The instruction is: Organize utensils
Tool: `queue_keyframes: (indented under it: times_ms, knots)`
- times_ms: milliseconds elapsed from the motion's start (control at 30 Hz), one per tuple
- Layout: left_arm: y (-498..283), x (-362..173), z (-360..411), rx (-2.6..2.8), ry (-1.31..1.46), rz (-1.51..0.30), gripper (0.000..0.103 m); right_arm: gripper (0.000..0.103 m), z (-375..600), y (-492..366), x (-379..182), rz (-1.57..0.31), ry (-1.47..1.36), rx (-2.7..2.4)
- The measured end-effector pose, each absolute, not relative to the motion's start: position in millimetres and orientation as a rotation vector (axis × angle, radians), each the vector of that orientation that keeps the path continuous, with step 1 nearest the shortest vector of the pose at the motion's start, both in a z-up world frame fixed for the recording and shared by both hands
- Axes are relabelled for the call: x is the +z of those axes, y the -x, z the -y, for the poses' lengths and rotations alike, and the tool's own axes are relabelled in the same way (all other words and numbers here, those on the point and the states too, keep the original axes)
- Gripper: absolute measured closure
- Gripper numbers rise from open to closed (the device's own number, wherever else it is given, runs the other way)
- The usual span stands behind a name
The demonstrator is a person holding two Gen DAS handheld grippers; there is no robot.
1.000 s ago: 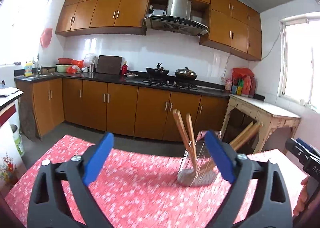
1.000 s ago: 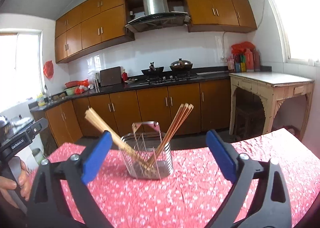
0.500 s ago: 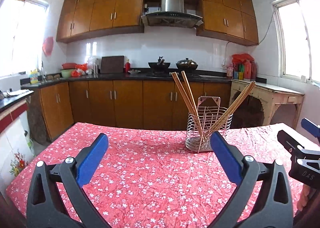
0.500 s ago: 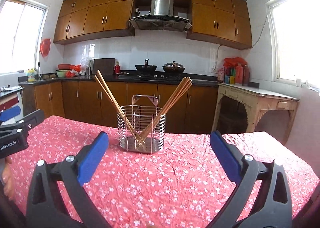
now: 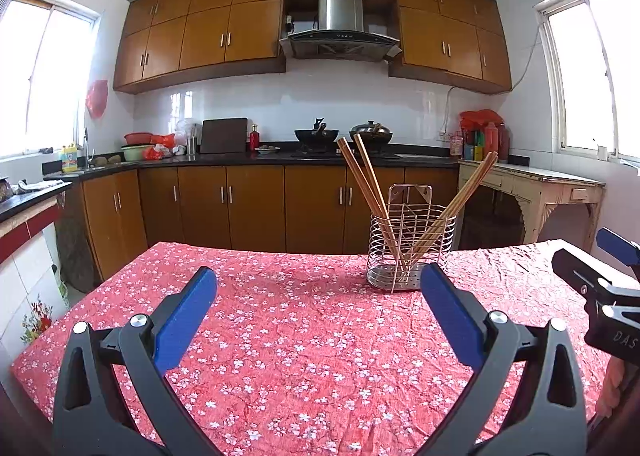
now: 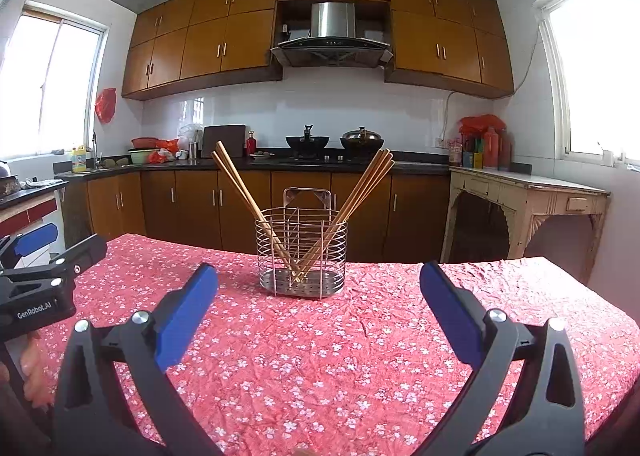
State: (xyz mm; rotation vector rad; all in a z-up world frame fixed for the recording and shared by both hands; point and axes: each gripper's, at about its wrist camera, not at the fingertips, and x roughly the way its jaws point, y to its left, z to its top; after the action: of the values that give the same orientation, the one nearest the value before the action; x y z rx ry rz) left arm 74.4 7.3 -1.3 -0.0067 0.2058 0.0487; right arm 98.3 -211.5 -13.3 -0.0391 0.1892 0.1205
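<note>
Left gripper (image 5: 318, 298): jaws spread wide, nothing btwn them, blue pads over bare cloth. Right gripper (image 6: 318, 296): same, wide apart and empty. Each shows at the edge of the other's view, so they sit side by side, both facing the kitchen wall.

Change over the last sec: both views have levelled out and pulled back. A sec ago the cams were tilted, w/ the wire holder partly behind the left gripper's right finger; now the horizon is flat and the holder stands clear ahead of both claws. Reads as a retreat to neutral, i.e. the sorting step looks done rather than starting.

Wire holder (image 6: 302, 252) stands upright on the red floral tablecloth (image 6: 360, 356), near the far edge, well ahead of both grippers. Chopsticks (image 6: 244, 192) sit inside in two bunches, one leaning left, one leaning right (image 6: 360, 188), crossing near the base. Exact count per bunch is hard to tell at this res. No loose utensils visible on the cloth.

Pose: both grippers held low and level over the near side of the table, pointing fwd, touching nothing.
</note>
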Motion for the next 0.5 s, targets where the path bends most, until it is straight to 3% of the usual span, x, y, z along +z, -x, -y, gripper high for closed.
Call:
queue_keyframes:
  times_ms: [500]
  knots:
    - [-74.7, -2.4, -7.1, 0.029, 0.027, -0.211, 0.002, 0.004, 213.6, -94.8, -12.8, -0.179, 0.029, 0.117]
